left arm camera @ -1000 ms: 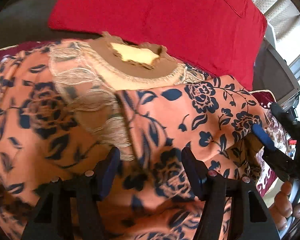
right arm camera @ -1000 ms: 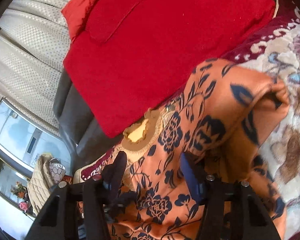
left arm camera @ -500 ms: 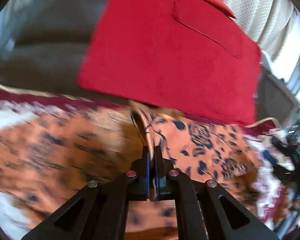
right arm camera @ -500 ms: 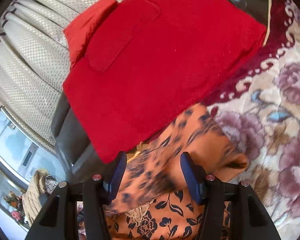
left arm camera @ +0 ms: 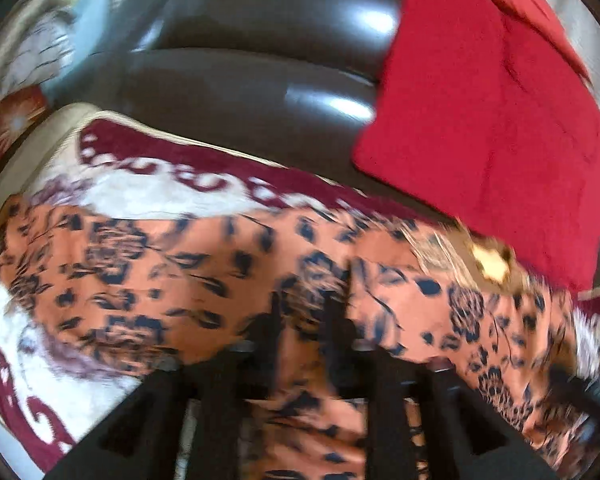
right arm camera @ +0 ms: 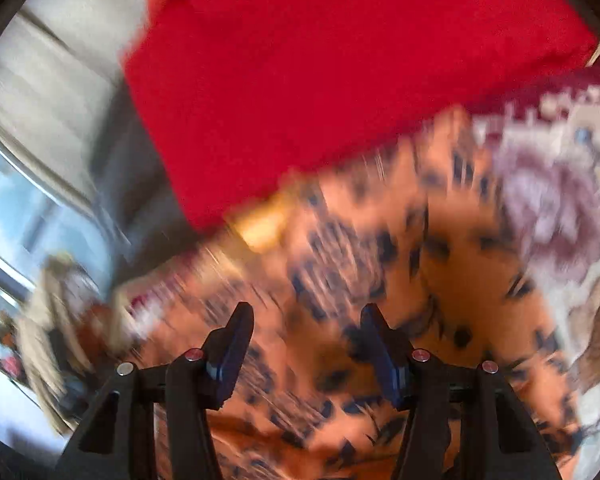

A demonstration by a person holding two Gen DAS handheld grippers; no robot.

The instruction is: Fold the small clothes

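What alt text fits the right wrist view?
Blurred by motion, the open right gripper hovers over an orange garment with dark navy flowers, no cloth between its fingers. The garment lies on a floral blanket, with a red cushion behind it and pale curtains to the left.

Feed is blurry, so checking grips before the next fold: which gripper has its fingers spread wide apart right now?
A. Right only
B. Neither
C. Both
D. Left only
A: the right gripper shows a wide gap between its fingers above the orange floral garment, while the left gripper has its fingers close together with fabric between them.
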